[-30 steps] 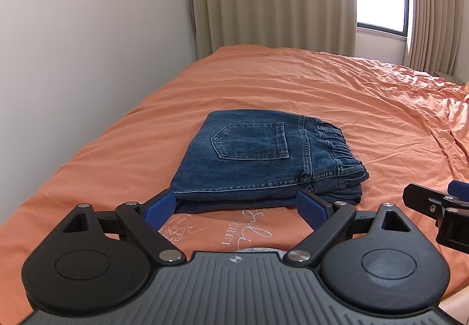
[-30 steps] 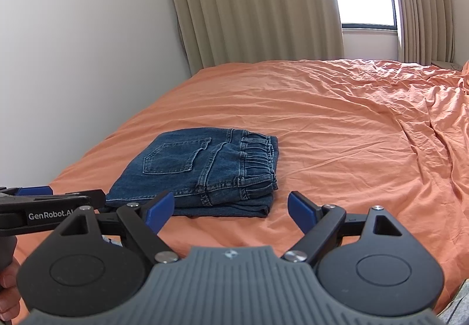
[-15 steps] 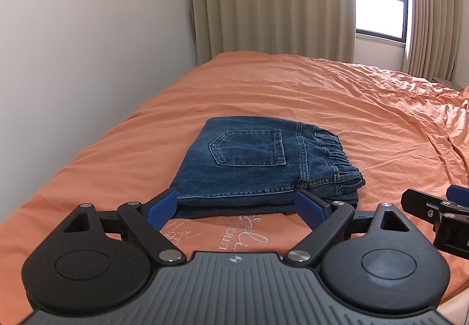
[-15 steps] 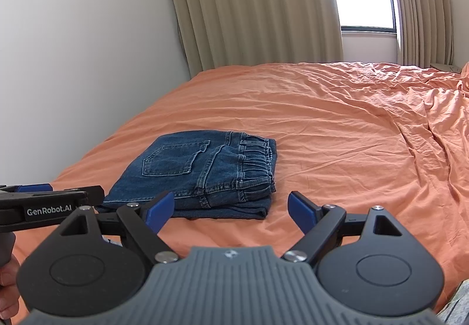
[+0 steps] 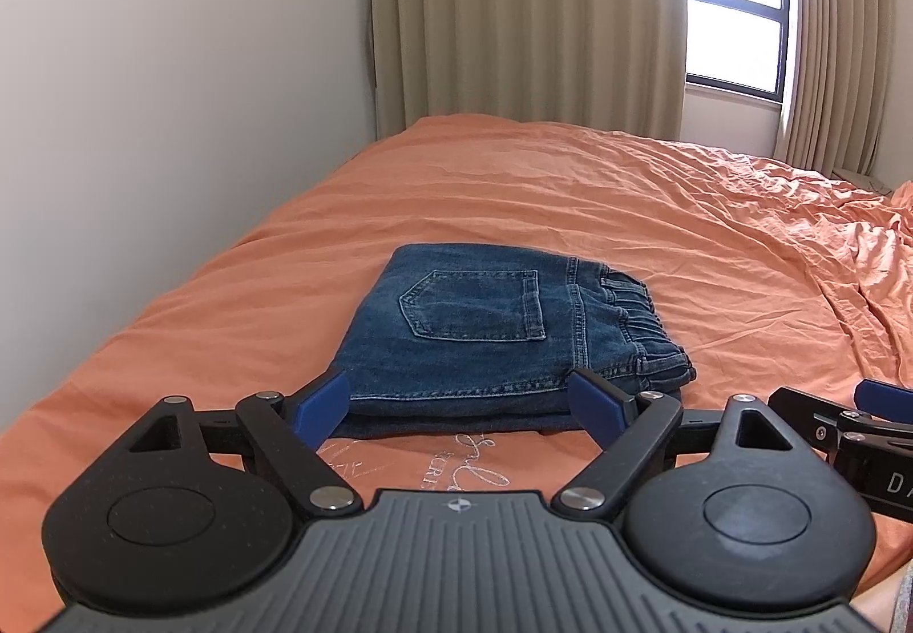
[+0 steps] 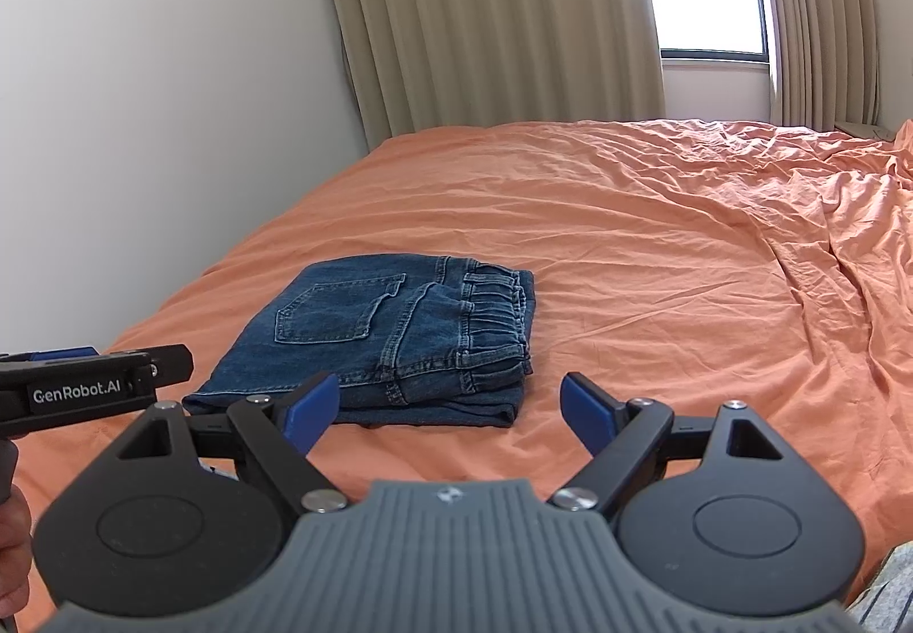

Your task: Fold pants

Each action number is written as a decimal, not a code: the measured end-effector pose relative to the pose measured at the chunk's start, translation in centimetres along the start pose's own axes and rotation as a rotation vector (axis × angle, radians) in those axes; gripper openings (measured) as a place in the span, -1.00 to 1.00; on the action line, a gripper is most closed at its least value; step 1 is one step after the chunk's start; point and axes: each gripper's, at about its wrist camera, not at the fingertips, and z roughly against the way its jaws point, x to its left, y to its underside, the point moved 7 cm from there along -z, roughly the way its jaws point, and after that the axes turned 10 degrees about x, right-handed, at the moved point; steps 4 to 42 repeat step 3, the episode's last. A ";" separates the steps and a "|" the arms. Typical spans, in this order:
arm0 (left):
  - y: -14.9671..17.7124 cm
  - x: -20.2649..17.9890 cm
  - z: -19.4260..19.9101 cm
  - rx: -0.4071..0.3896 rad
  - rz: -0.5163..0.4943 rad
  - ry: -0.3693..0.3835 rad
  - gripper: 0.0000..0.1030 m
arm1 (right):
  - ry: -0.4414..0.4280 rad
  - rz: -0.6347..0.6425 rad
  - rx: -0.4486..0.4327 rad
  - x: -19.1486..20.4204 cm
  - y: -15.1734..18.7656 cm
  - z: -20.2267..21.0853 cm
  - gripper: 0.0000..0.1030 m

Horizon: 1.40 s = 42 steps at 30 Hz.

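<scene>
Facing the bed from its near edge, left wrist view. Item: left tool, blue fingers spread wide apart, holding nothing, hovering just short of the near edge of the pants. Item: pants, blue denim, lying as a compact rectangular stack on the orange bed sheet, back pocket up, elastic waistband to the right, several layers visible at the near edge. Item: right tool, partly seen at the right margin, apart from the pants. Writing: pale script printed on the sheet between the left tool's fingers, partly hidden, not legible as whole words; white letters "DA" on the right tool's body, the rest cut off.

Right wrist view. Item: right tool, fingers likewise wide apart and empty, set near and to the right of the pants. Item: left tool, seen side-on at the left margin, a hand just visible below it. Writing: "GenRobot.AI", white on black, on the left tool's side.

Step, as judged: folding looks finished, the stack square and neither tool gripping. Next move, as judged: little is called for beyond drawing both tools clear without brushing the top layer, or a light press to flatten the bulging waistband corner.
</scene>
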 end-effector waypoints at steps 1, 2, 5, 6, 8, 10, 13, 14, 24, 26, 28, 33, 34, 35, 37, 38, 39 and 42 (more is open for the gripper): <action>0.0 0.0 0.1 -0.009 0.000 0.006 0.95 | 0.000 0.001 0.000 0.0 0.0 0.0 0.58; 0.0 0.0 0.2 -0.018 -0.001 0.008 0.95 | 0.000 0.001 0.000 0.0 0.0 0.0 0.58; -0.1 -0.1 0.2 -0.019 -0.003 0.007 0.95 | 0.001 0.001 0.001 0.0 0.0 0.0 0.58; -0.1 -0.1 0.2 -0.019 -0.003 0.007 0.95 | 0.001 0.001 0.001 0.0 0.0 0.0 0.58; -0.1 -0.1 0.2 -0.019 -0.003 0.007 0.95 | 0.001 0.001 0.001 0.0 0.0 0.0 0.58; -0.1 -0.1 0.2 -0.019 -0.003 0.007 0.95 | 0.001 0.001 0.001 0.0 0.0 0.0 0.58; -0.1 -0.1 0.2 -0.019 -0.003 0.007 0.95 | 0.001 0.001 0.001 0.0 0.0 0.0 0.58; -0.1 -0.1 0.2 -0.019 -0.003 0.007 0.95 | 0.001 0.001 0.001 0.0 0.0 0.0 0.58; -0.1 -0.1 0.2 -0.019 -0.003 0.007 0.95 | 0.001 0.001 0.001 0.0 0.0 0.0 0.58; -0.1 -0.1 0.2 -0.019 -0.003 0.007 0.95 | 0.001 0.001 0.001 0.0 0.0 0.0 0.58; -0.1 -0.1 0.2 -0.019 -0.003 0.007 0.95 | 0.001 0.001 0.001 0.0 0.0 0.0 0.58; -0.1 -0.1 0.2 -0.019 -0.003 0.007 0.95 | 0.001 0.001 0.001 0.0 0.0 0.0 0.58; -0.1 -0.1 0.2 -0.019 -0.003 0.007 0.95 | 0.001 0.001 0.001 0.0 0.0 0.0 0.58; -0.1 -0.1 0.2 -0.019 -0.003 0.007 0.95 | 0.001 0.001 0.001 0.0 0.0 0.0 0.58; -0.1 -0.1 0.2 -0.019 -0.003 0.007 0.95 | 0.001 0.001 0.001 0.0 0.0 0.0 0.58; -0.1 -0.1 0.2 -0.019 -0.003 0.007 0.95 | 0.001 0.001 0.001 0.0 0.0 0.0 0.58; -0.1 -0.1 0.2 -0.019 -0.003 0.007 0.95 | 0.001 0.001 0.001 0.0 0.0 0.0 0.58; -0.1 -0.1 0.2 -0.019 -0.003 0.007 0.95 | 0.001 0.001 0.001 0.0 0.0 0.0 0.58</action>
